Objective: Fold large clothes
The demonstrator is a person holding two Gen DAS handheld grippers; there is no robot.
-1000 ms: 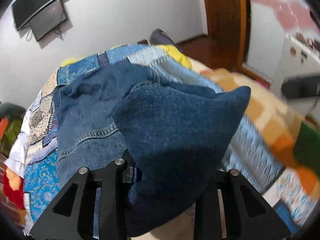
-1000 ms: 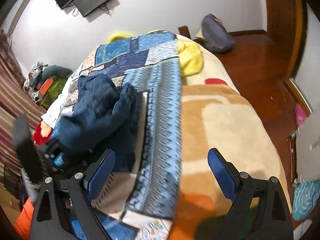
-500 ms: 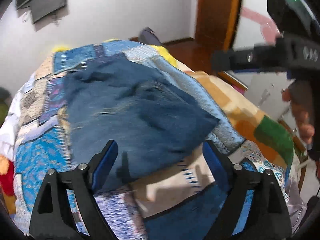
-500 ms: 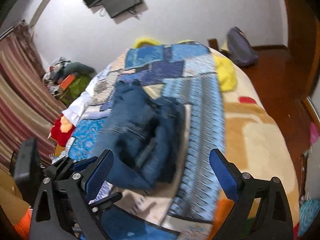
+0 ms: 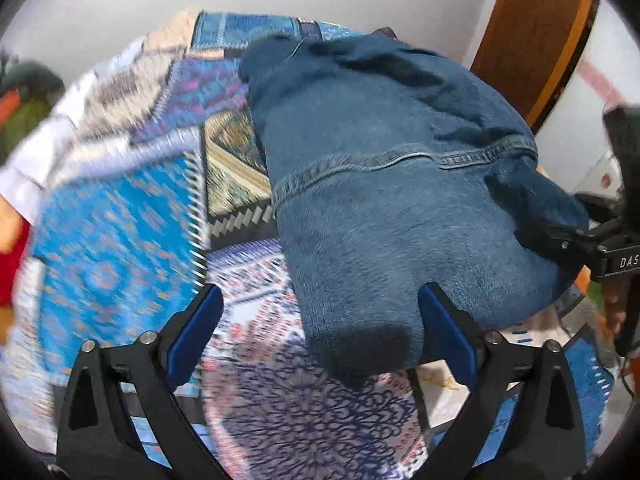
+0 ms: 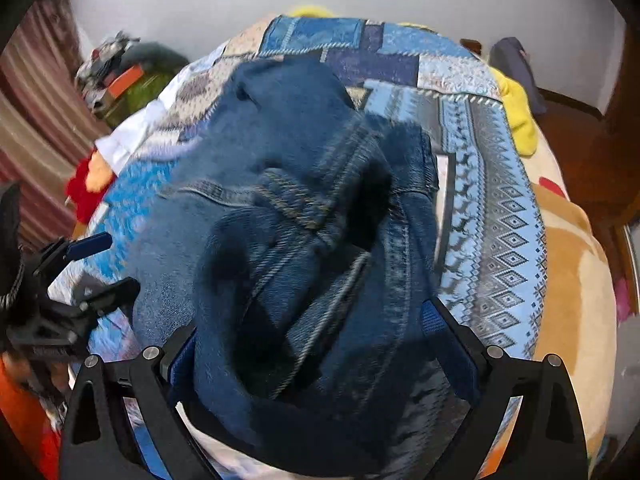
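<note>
The jeans [image 5: 392, 200] lie bunched on the quilt [image 5: 120, 240], their near end between my wide-open, empty right claw [image 6: 320, 344] fingers, my left claw [image 5: 316, 332] spread and empty too, so closing now could pinch several layers and drag the fold crooked.

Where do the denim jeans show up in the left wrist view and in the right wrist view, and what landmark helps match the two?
Left wrist view: denim jeans fill the centre-right, their near end between the open left gripper fingers.
Right wrist view: jeans bunched in the centre, spilling over the open right gripper.
Shared landmark: the blue patchwork quilt under them.
</note>
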